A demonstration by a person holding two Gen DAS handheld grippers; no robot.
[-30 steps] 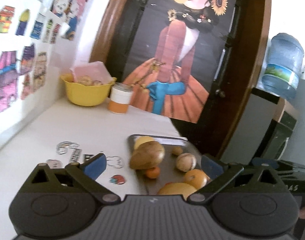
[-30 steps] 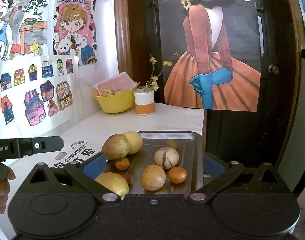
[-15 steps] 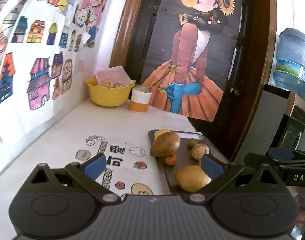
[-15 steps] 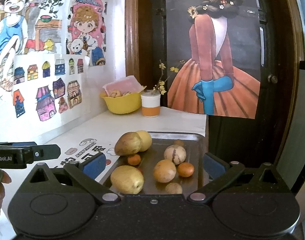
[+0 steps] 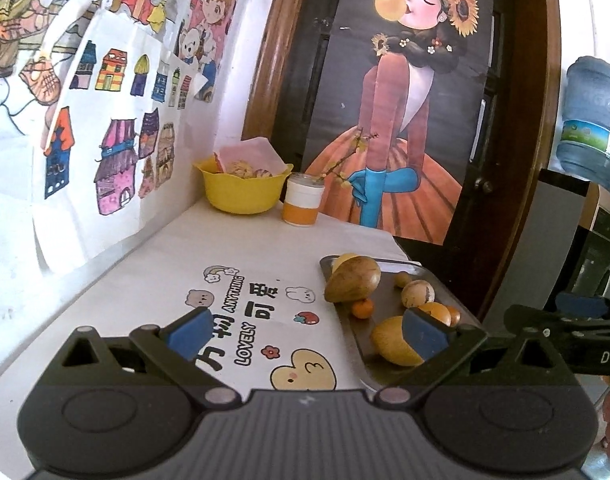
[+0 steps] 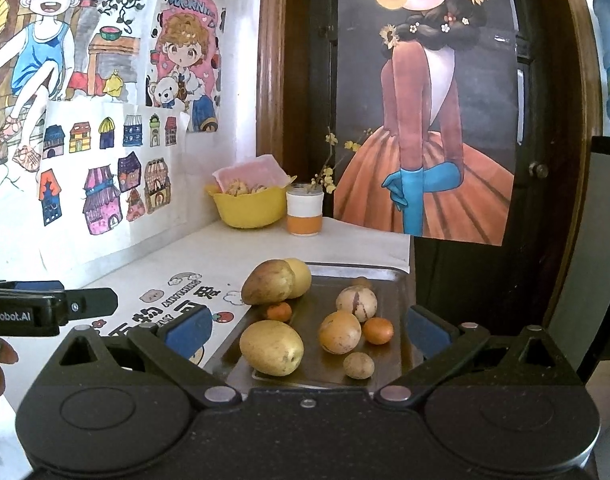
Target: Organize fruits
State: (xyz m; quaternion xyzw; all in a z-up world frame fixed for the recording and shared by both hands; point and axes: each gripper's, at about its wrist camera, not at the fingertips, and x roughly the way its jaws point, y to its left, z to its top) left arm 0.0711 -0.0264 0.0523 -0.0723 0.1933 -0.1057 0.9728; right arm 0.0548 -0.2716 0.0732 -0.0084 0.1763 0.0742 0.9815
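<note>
A metal tray [image 6: 357, 270] on the white table holds several fruits. Among them are a brownish oval fruit [image 6: 268, 282], a large yellow one [image 6: 272, 347], a pale striped round one [image 6: 356, 303] and small orange ones [image 6: 378, 330]. My right gripper [image 6: 307, 330] is open and empty, held low in front of the tray's near edge. Left of the tray [image 5: 409, 265], my left gripper [image 5: 307, 332] hovers open and empty over the printed mat. Its right pad [image 5: 425, 334] overlaps the big yellow fruit [image 5: 389, 340] in the left wrist view.
A yellow bowl [image 6: 247, 210] of snacks and a white-and-orange cup [image 6: 304, 214] stand at the table's far end by the wall. A dark door with a poster lies behind. A water bottle [image 5: 593, 120] sits to the right. The tray lies at the table's right edge.
Both grippers have drawn back from the tray, so the fruits look smaller and farther. The left one also shifted left over the mat. Both stayed open; no fruit moved.
</note>
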